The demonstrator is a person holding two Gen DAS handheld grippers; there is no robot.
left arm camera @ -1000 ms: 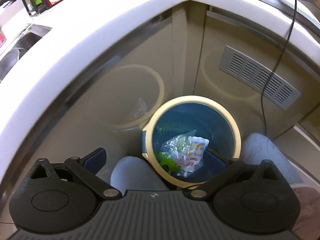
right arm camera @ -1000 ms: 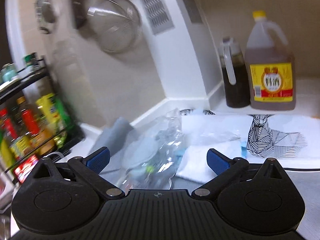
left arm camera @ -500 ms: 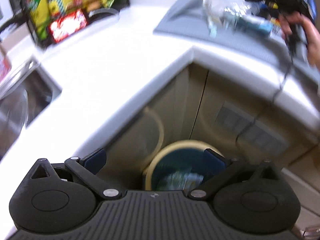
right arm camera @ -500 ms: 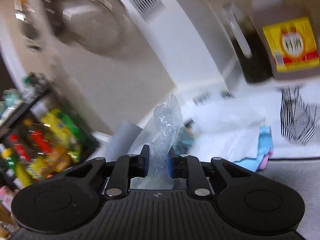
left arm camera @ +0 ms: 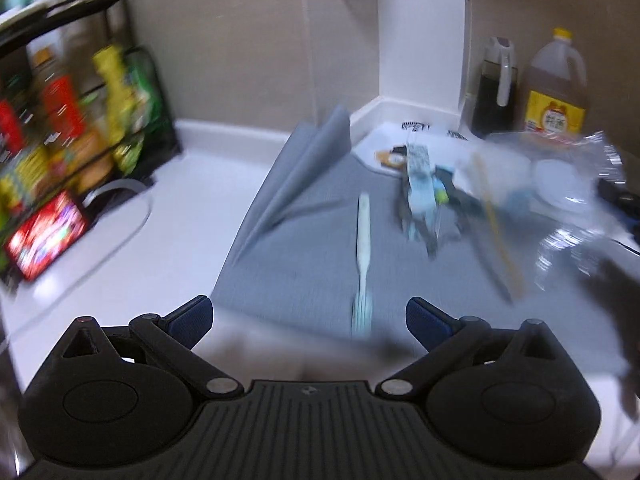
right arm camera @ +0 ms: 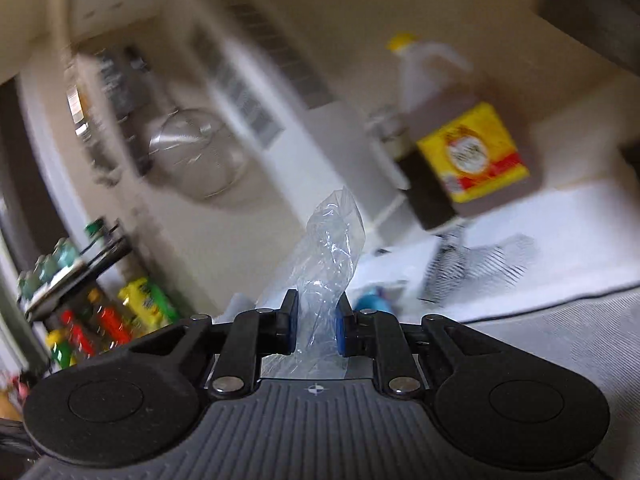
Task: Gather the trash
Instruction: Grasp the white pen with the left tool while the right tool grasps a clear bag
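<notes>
Right now the right tongs (right arm camera: pixel 316 326) are squeezing a clear plastic bag (right arm camera: pixel 328 264); the crinkly, see-through bag is sticking up long and thin from between the blue pads, leaning a little to the right; it is hanging above the white table (left arm camera: pixel 176 216). The left tongs (left arm camera: pixel 310 316) are standing wide with nothing in them, over a soft grey mat (left arm camera: pixel 304 248); a pale toothbrush (left arm camera: pixel 363 256) is lying long-ways on the mat, bristles nearest the tongs; more wrappers (left arm camera: pixel 420 196) are lying past it, near two big bottles (left arm camera: pixel 556 92) by the beige wall.
</notes>
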